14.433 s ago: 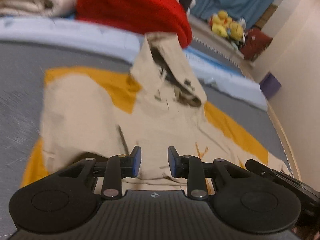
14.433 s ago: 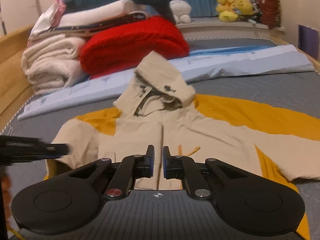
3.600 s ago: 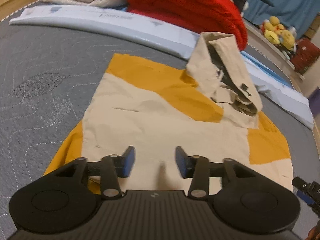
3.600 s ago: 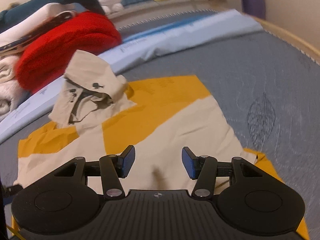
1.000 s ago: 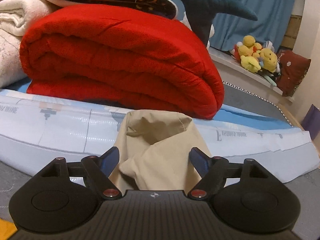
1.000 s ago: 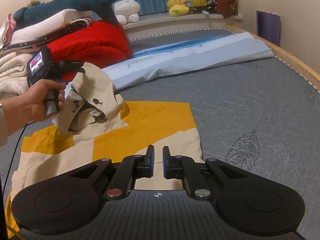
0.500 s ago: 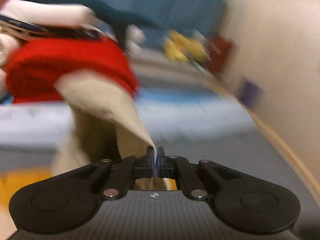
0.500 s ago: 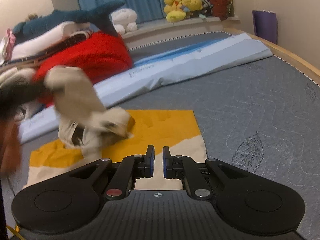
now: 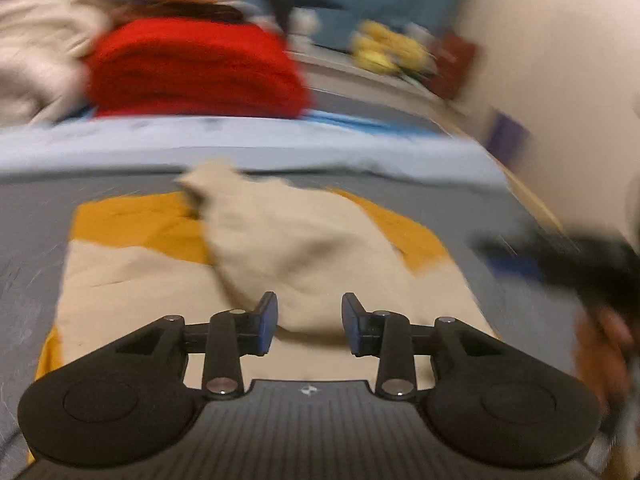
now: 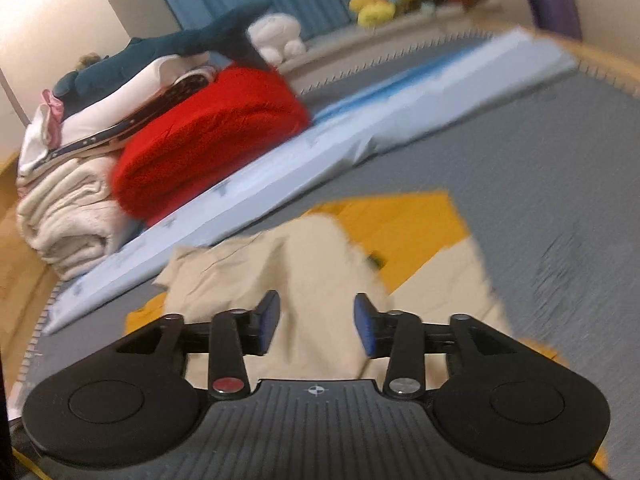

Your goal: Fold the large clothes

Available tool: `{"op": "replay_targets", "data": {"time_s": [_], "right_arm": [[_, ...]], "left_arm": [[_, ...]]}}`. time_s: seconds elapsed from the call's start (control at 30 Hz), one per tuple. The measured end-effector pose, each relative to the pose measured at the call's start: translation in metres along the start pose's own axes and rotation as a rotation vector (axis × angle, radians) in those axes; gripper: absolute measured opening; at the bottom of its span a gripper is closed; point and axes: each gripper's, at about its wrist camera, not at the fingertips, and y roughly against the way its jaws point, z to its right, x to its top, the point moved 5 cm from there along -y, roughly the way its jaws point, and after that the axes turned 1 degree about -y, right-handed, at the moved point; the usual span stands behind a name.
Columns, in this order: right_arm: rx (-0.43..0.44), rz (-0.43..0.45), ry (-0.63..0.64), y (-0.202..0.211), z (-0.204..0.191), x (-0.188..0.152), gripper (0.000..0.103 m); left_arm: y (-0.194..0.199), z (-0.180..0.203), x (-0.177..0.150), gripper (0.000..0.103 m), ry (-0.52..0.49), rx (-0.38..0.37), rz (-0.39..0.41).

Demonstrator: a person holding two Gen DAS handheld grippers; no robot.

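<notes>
We have flipped the hood down onto the hoodie at frame centre. Both the left gripper and right gripper have just been opening and stand partly open, holding nothing. The bottom-up fold likely comes next.

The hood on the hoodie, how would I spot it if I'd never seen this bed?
Find the grey bed, then the tan-and-orange hoodie spread flat on it. The hood is the plain tan lump flopped down over its middle, the only crumpled part.
</notes>
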Motion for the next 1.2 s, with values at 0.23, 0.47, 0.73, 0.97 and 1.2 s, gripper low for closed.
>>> {"op": "replay_targets", "data": {"time_s": [0.23,0.47,0.73,0.97,1.2], "right_arm": [[0.045,-0.201,-0.226,-0.048,0.006,-0.036,0.047],[0.022,-0.249,-0.255,-0.078,0.004,-0.048,0.05],[0.027,-0.255,-0.357,-0.091,0.015,-0.049,0.034],[0.103,0.028,-0.355,-0.043,0.016,-0.006,0.0],[-0.009,-0.026,-0.336,-0.049,0.032,-0.012,0.021]], "left_arm": [[-0.064,-0.081,-0.001,0.048,0.44,-0.067,-0.073],[-0.107,-0.105,-0.004,0.067,0.636,-0.132,-0.1],[-0.106,-0.102,-0.003,0.003,0.696,-0.223,-0.063],[-0.032,-0.036,0.011,0.002,0.507,-0.334,0.005],[-0.088,-0.015,-0.102,0.001,0.39,-0.043,-0.595]]}}
